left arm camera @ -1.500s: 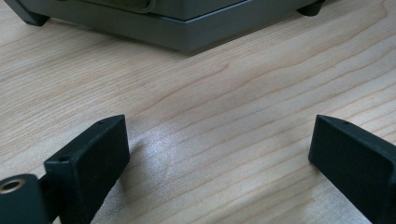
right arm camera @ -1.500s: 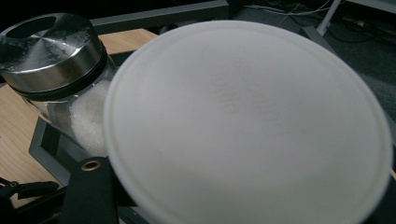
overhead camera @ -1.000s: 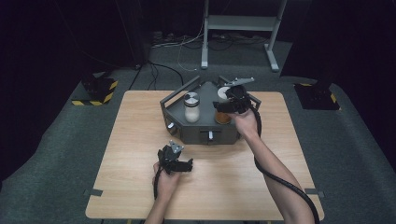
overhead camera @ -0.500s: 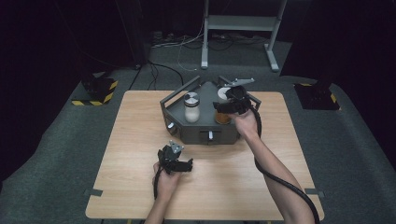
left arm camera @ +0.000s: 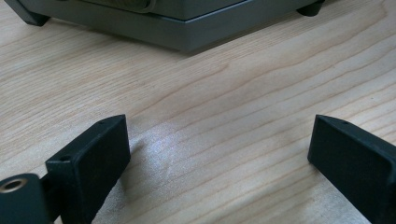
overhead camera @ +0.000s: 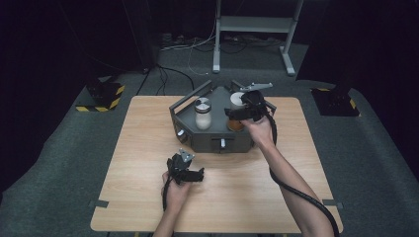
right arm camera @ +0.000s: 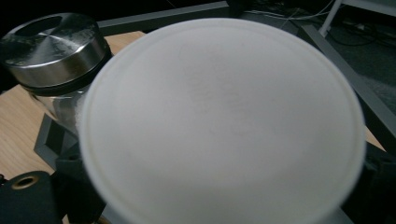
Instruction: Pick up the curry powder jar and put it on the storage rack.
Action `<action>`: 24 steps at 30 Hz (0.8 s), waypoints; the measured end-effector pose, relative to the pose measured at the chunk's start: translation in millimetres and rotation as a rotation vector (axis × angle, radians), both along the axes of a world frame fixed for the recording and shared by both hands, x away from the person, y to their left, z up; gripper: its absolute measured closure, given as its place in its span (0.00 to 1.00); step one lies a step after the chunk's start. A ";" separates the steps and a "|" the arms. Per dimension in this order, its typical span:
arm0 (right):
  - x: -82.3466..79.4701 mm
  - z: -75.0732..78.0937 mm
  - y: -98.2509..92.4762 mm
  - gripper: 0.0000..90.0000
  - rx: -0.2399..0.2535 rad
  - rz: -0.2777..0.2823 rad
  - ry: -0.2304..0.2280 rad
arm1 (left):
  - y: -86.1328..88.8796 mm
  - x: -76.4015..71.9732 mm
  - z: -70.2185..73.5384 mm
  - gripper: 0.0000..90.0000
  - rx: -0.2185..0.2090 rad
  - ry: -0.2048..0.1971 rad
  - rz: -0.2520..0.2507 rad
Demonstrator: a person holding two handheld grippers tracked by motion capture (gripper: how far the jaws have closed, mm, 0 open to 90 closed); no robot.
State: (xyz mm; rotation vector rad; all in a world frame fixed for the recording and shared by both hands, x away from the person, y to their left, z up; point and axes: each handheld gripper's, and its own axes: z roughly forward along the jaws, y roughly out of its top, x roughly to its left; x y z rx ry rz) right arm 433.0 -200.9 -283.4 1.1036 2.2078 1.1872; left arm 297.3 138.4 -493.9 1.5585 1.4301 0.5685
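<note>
Two tools: the right tool (overhead camera: 236, 112) has just spread around the white-lidded jar (right arm camera: 224, 121); the left tool (overhead camera: 197, 174) rests apart on the counter (overhead camera: 148, 148).

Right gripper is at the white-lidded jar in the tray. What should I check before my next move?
1. Right gripper jaws apart: ok. They have just been opening and stand on either side of the white-lidded jar.
2. Pads clear of that jar: cannot tell. The lid hides them in the right gripper view.
3. Steel-lidded jar upright in the grey tray: ok, but it stands close beside the white-lidded jar, so mind it.
4. Left gripper open and empty, low over the table in front of the tray: ok.
</note>
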 end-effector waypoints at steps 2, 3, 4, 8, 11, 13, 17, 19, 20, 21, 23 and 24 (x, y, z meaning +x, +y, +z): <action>-1.2 -1.5 -3.5 0.10 0.007 0.010 0.001 | 0.0 0.0 0.0 0.06 0.000 0.000 0.000; -2.0 -2.1 -4.6 0.09 0.006 0.014 -0.001 | -0.1 0.0 -0.1 0.06 -0.001 0.000 0.000; -3.8 -3.2 -6.5 0.09 0.007 0.017 -0.002 | -0.1 0.0 0.0 0.06 0.000 0.000 0.000; -11.5 -8.7 -16.2 0.10 0.020 0.026 -0.012 | -0.1 0.0 0.0 0.06 0.000 0.000 0.000; -15.7 -12.3 -23.5 0.10 0.022 0.031 -0.012 | -0.1 0.0 -0.1 0.06 0.000 0.000 0.000; -17.9 -15.0 -28.4 0.10 0.024 0.030 -0.012 | -0.2 0.0 -0.2 0.06 -0.001 -0.001 0.001; -21.3 -19.3 -35.3 0.10 0.031 0.028 -0.013 | -0.1 0.0 0.0 0.06 0.000 0.000 0.000; -23.5 -22.2 -39.2 0.11 0.034 0.026 -0.013 | -0.2 0.0 -0.1 0.06 -0.001 0.000 0.001; -25.0 -24.1 -41.7 0.11 0.037 0.025 -0.011 | -0.2 0.0 -0.1 0.06 -0.001 0.000 0.001; -25.7 -25.1 -43.0 0.11 0.039 0.024 -0.011 | -0.2 0.0 -0.2 0.06 -0.001 -0.001 0.001; -27.1 -26.9 -45.6 0.11 0.041 0.023 -0.009 | -0.2 -0.1 -0.1 0.06 -0.001 -0.001 0.001; -28.6 -28.6 -47.7 0.11 0.044 0.021 -0.008 | -0.2 -0.1 -0.2 0.06 -0.001 -0.001 0.001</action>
